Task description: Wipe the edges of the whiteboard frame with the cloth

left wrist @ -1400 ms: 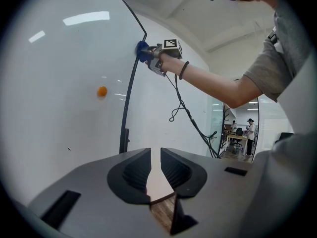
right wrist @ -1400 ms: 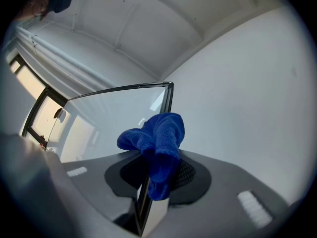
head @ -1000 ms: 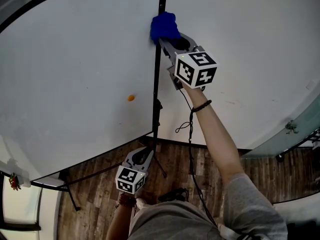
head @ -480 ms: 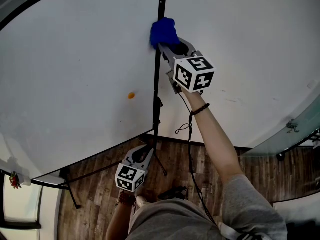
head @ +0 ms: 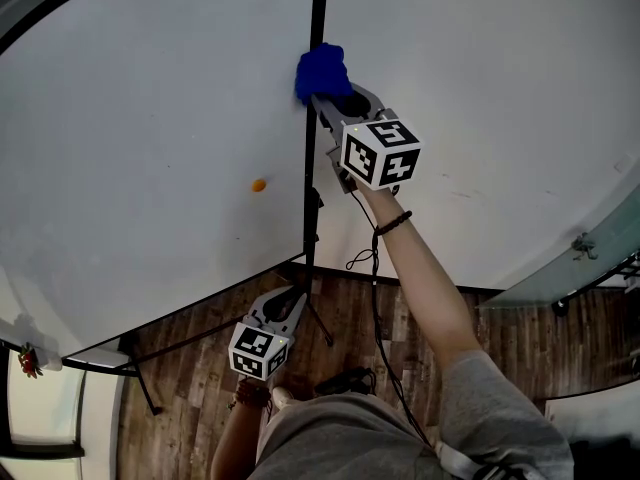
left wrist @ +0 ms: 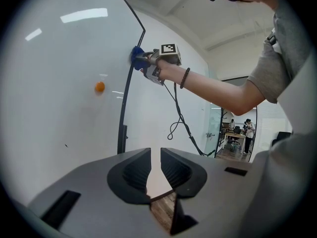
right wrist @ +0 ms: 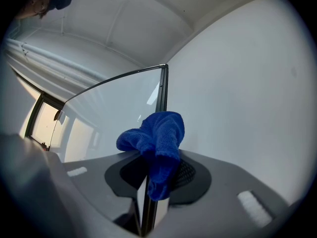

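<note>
— Where is the left hand-held gripper (head: 293, 298)?

— Nearest the person, toward 6 o'clock in the head view. It sits over the brown wood-plank floor (head: 190, 398), close to the lower end of the board's edge. Its jaws stand a narrow slit apart, with nothing between them.

— And the right hand-held gripper (head: 330, 103)?

— Farther out, at the end of an outstretched arm (head: 420, 278), toward 12 o'clock. Its jaws are clamped on the crumpled blue terry cloth (head: 322, 70), which bulges out past the tips.

— Where does the cloth sit?

— It sits on the thin black whiteboard frame (head: 309, 178), along the vertical side strip. In the right gripper view the strip runs up from behind the cloth, at 12 o'clock, to the top corner.

— What lies beyond?

— The glossy white whiteboard surface (head: 140, 118) spreads toward 9 o'clock of the cloth. A small round orange magnet (head: 259, 184) sits on it at about 7 o'clock from the cloth, apart from the frame. The plain white wall (head: 500, 88) lies toward 3 o'clock.
</note>
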